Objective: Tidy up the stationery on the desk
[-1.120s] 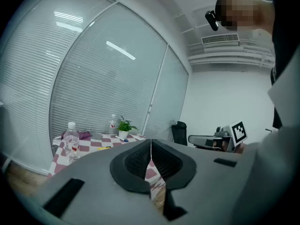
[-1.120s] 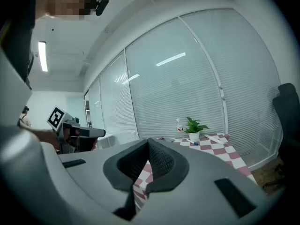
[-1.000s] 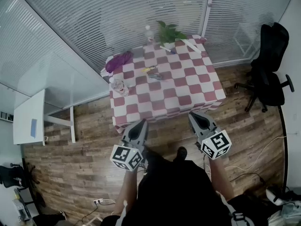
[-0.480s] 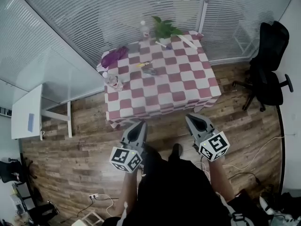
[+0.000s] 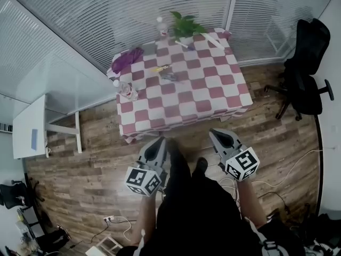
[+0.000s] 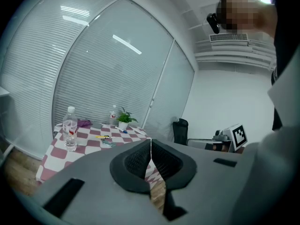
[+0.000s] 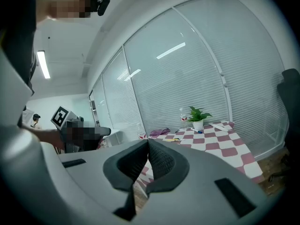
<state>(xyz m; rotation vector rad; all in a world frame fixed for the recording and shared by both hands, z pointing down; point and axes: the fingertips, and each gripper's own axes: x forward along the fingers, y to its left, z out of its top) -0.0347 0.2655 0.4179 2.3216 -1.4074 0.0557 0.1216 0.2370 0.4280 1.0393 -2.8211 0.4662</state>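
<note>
Stationery in the head view: a yellow pen (image 5: 162, 68) and a grey item (image 5: 171, 77) lie side by side on the checked desk (image 5: 213, 92). A clear bottle (image 5: 126, 90) stands at its left edge, and a pot (image 5: 186, 39) holds a green plant. Left gripper view: left gripper (image 6: 151, 146) closed, empty. Right gripper view: right gripper (image 7: 148, 146) closed, empty.

No text, label or number is legible — none.
</note>
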